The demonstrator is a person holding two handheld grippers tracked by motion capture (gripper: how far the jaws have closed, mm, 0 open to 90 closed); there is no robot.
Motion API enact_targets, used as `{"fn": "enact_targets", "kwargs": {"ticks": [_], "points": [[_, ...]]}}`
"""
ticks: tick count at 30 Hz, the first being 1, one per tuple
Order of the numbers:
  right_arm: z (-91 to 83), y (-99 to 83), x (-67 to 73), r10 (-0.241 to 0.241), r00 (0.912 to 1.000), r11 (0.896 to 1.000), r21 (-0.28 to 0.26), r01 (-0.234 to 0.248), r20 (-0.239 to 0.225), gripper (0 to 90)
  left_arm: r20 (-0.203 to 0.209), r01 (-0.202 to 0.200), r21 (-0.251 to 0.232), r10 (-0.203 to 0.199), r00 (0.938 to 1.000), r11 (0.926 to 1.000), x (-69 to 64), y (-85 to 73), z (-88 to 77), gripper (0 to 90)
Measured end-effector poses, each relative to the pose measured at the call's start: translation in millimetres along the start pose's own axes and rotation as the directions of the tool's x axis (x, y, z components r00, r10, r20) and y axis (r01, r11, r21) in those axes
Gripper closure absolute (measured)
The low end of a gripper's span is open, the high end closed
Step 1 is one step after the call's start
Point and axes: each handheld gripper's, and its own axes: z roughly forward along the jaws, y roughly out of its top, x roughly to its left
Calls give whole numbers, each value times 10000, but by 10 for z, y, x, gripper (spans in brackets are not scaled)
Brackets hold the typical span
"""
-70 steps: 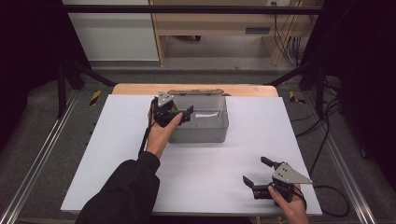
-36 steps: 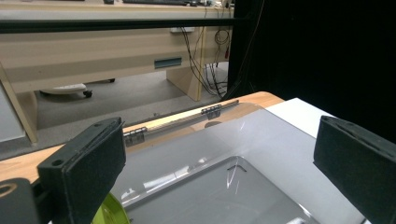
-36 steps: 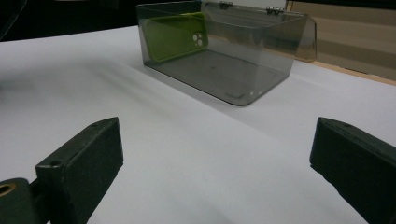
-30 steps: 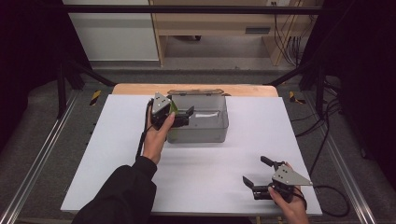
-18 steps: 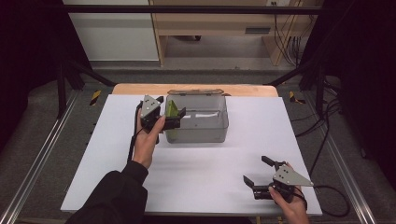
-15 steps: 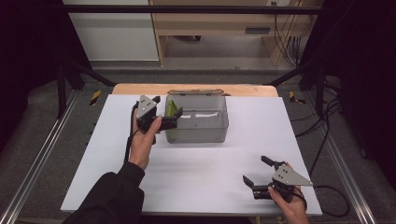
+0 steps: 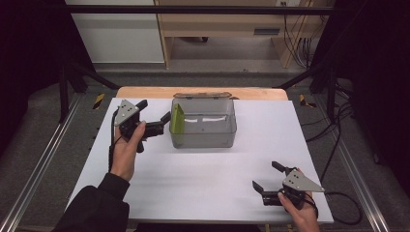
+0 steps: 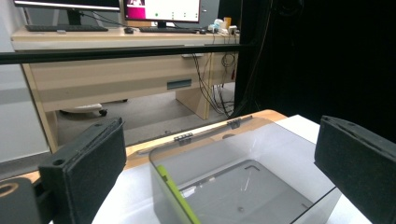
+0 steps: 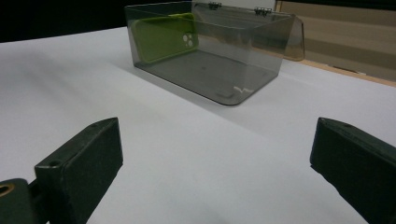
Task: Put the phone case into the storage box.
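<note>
White table (image 7: 203, 179): green phone case (image 7: 177, 124) upright on edge against box (image 7: 212, 137) left wall.

Phone case (image 7: 177, 124) stands inside box (image 7: 208, 137) (left end).

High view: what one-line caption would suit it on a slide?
Green phone case stands against the left wall of a clear box; left gripper beside it, right gripper near the table's front edge.
</note>
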Motion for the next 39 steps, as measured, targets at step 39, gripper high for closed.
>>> {"fn": "enact_targets", "kwargs": {"ticks": [39], "points": [[-2,0,0,131,9999,9999,4,-131,-106,22,-428,-644,-280,631,9971,9975,245,94,-774,10]]}}
